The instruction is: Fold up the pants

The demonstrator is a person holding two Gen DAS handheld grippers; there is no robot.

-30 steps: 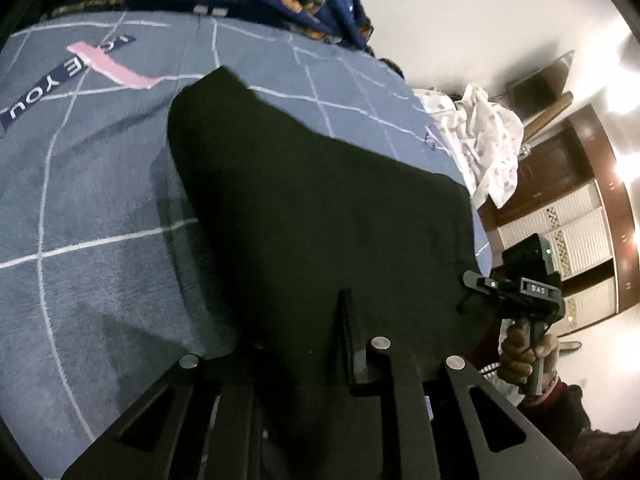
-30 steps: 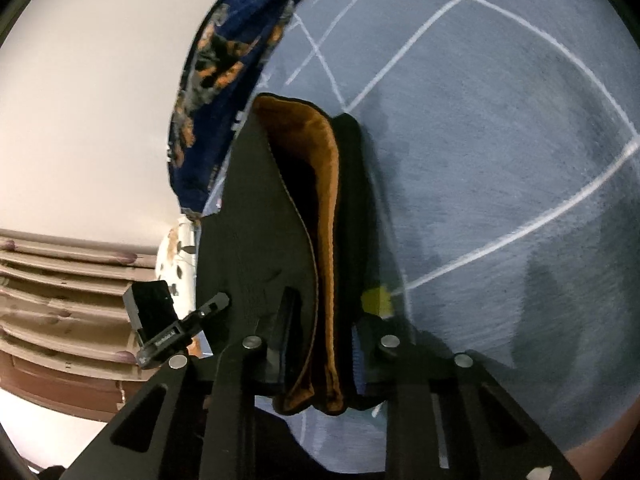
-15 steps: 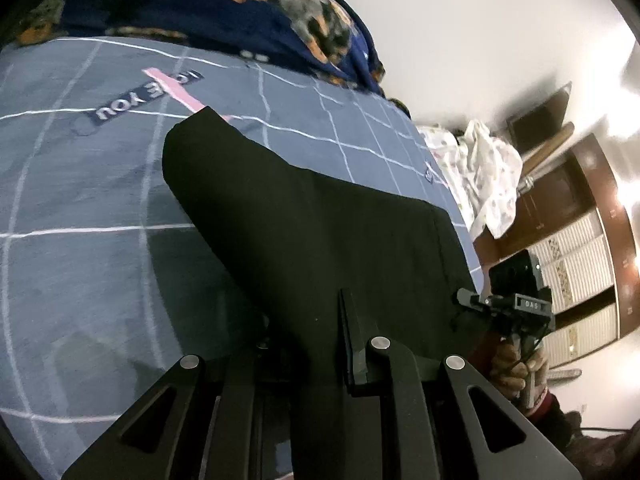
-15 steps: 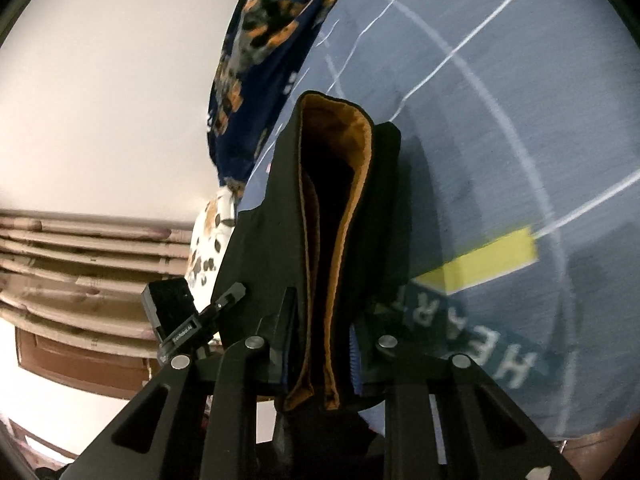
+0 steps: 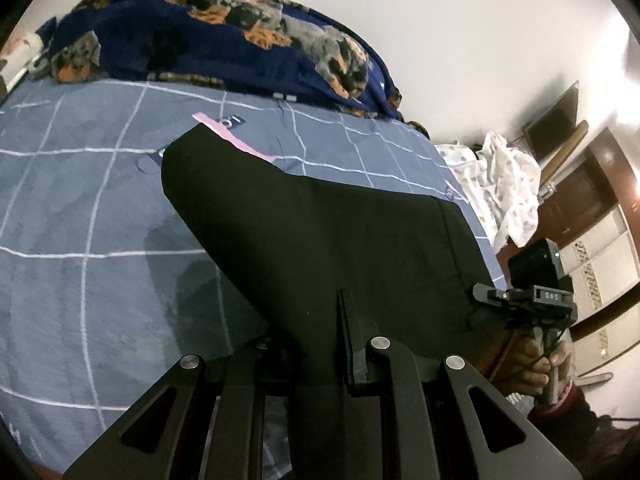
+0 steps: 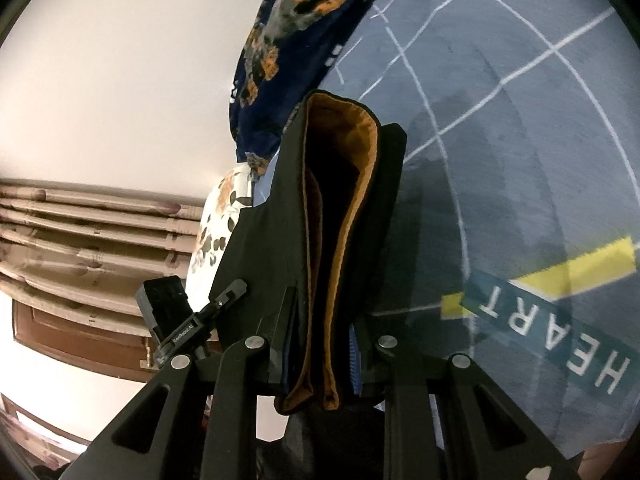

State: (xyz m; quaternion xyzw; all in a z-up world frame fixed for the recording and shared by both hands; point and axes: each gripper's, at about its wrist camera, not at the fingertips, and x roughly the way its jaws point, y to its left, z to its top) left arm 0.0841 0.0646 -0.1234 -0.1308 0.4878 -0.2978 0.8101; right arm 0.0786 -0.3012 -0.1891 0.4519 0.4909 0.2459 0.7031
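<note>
Black pants (image 5: 320, 232) with an orange lining (image 6: 352, 208) hang stretched between my two grippers above the blue bed cover (image 5: 80, 272). My left gripper (image 5: 316, 344) is shut on one edge of the pants; the cloth drapes over its fingers. My right gripper (image 6: 324, 340) is shut on the folded waistband, several layers bunched between its fingers. The right gripper also shows in the left wrist view (image 5: 528, 300), and the left gripper in the right wrist view (image 6: 192, 320). The far corner of the pants touches the cover near a pink stripe (image 5: 232, 140).
A navy dog-print blanket (image 5: 224, 36) lies bunched at the bed's far end against the white wall. A white dotted cloth (image 5: 504, 176) hangs at the bed's right side near wooden cabinets (image 5: 592, 216). The cover carries "HEART" lettering (image 6: 552, 336) and a yellow stripe.
Both grippers have lifted and tilted with the pants. The view swung toward the wall and the blanket. The pants' far corner has slid along the cover to the pink stripe.
</note>
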